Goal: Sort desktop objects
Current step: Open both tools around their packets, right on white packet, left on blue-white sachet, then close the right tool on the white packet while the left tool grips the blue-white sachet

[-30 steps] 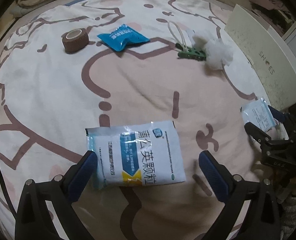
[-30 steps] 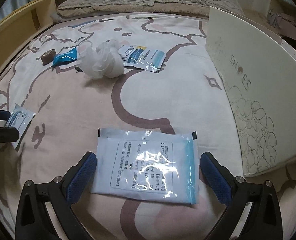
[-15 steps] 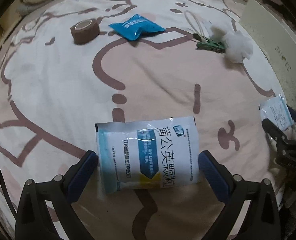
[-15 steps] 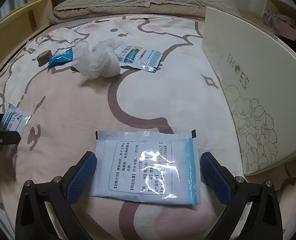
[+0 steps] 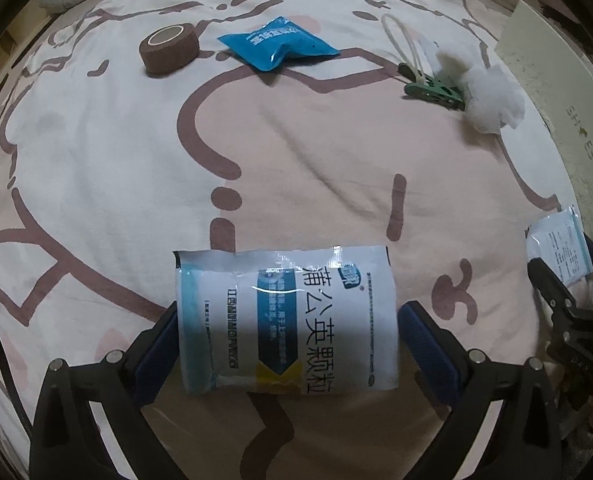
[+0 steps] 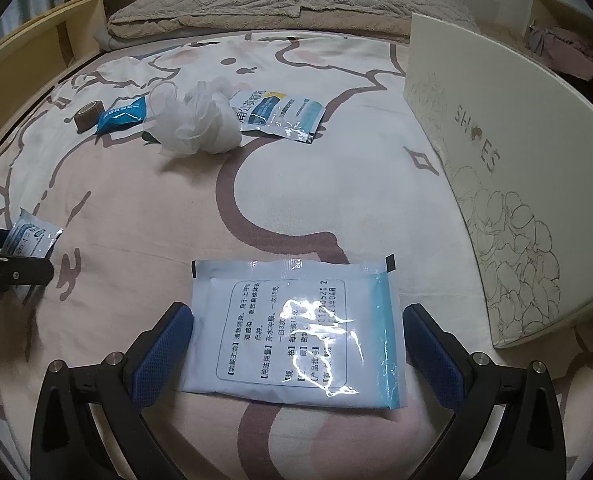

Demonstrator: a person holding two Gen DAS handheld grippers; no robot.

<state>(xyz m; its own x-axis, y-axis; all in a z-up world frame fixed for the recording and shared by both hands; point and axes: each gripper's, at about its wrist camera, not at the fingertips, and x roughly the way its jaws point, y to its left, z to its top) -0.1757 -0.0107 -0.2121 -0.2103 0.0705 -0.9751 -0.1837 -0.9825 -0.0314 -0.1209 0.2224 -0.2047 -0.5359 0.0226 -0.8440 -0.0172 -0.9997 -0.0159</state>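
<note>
Now left gripper (image 5: pixel 286 334) wide around sachet (image 5: pixel 286 320); right gripper (image 6: pixel 296 342) wide around packet (image 6: pixel 296 328). Box (image 6: pixel 496 160) says "SHOES".

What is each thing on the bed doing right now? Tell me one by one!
Left gripper: open, jaws either side of a packet.
Printed-front packet: flat, sealed.
Right gripper: open, around another packet.
Printed-back packet: flat, sealed.
Brown tape roll: lying on its side.
Blue pouch: puffy, sealed.
Green clip: lying shut.
White mesh puff: bunched up.
Shoe box: closed.
</note>
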